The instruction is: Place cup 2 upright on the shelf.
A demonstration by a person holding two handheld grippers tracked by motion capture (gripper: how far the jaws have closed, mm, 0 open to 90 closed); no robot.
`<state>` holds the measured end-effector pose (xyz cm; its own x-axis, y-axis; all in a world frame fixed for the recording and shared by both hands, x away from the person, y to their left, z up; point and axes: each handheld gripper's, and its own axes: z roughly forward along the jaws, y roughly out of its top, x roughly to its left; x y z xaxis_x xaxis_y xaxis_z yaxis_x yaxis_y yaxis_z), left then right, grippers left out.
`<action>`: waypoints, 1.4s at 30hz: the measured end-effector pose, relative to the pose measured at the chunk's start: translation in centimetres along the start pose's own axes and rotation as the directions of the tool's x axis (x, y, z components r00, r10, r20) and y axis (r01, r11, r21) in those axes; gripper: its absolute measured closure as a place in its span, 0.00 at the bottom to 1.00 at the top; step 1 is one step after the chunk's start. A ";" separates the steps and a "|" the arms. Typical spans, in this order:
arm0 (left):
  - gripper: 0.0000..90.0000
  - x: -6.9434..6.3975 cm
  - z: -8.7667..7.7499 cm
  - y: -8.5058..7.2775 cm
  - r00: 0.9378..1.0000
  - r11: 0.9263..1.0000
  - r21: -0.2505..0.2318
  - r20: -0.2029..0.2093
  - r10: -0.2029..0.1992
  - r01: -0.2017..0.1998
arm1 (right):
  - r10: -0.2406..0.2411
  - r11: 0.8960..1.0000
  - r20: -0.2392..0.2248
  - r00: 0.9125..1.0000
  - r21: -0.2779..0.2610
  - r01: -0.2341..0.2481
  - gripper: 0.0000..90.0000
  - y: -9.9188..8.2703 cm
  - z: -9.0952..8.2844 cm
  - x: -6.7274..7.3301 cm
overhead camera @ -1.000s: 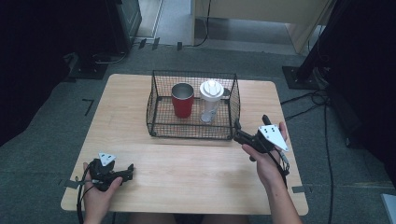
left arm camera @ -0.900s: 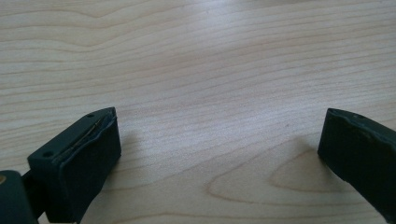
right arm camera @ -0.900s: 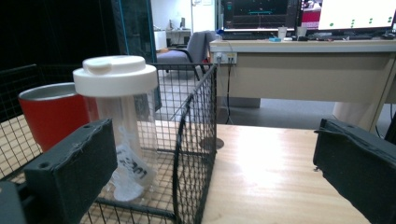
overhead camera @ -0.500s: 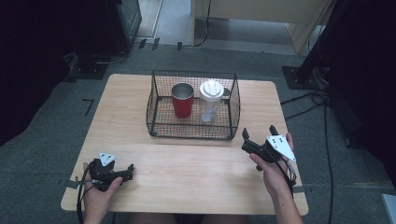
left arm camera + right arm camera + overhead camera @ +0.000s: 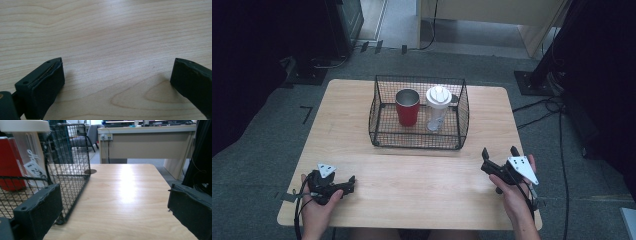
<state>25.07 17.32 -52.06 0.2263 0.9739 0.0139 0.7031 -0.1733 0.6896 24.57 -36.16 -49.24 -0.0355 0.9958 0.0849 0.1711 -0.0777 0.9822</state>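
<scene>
Over the last second the right gripper pulls back from the basket's front right corner toward the near right edge of the table, and it now sits well apart from the mesh. The left gripper keeps its place at the near left of the table.

The wire basket stands on the middle of the table, toward the far side. Inside it, the red tumbler stands upright at the left and the clear shaker bottle with a white lid stands upright just beside it at the right; whether they touch cannot be told.

The right gripper's jaws stand wide apart and hold nothing. In the right gripper view they frame bare wood, with the basket's corner by the left jaw and the tumbler and bottle seen through the mesh. The hand holds this tool from the near edge.

The left gripper is likewise spread wide with nothing between its jaws; the left gripper view shows them low over the wooden table, close to or resting on it. The left hand grips it at the table's near edge.

Beyond the table lie grey carpet and cables at the right.
</scene>
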 end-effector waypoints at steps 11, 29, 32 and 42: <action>0.00 0.0 0.0 0.0 1.000 1.000 0.000 0.000 -0.001 0.001 | 0.001 0.999 0.042 0.999 0.039 -0.002 0.00 -1.8 -1.5 -2.3; 0.00 -0.1 0.0 0.0 1.000 1.000 0.000 -0.003 -0.003 0.003 | -0.038 0.984 0.078 0.996 0.178 0.023 0.00 -3.1 -3.6 -4.8; 0.00 -0.1 0.0 0.0 1.000 1.000 0.000 -0.003 -0.003 0.003 | -0.030 0.971 0.077 0.997 0.241 0.010 0.03 -3.1 -3.7 -5.3; 0.00 -0.1 0.0 0.0 1.000 1.000 0.000 -0.003 -0.003 0.003 | 0.024 0.917 0.063 0.998 0.397 -0.047 0.10 -3.3 -4.4 -6.5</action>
<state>25.08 17.25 -52.06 0.2220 0.9749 0.0137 0.7038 -0.1700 0.6897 19.93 -42.56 -52.33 0.0308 0.9947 0.0982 0.5490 -0.0989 0.8300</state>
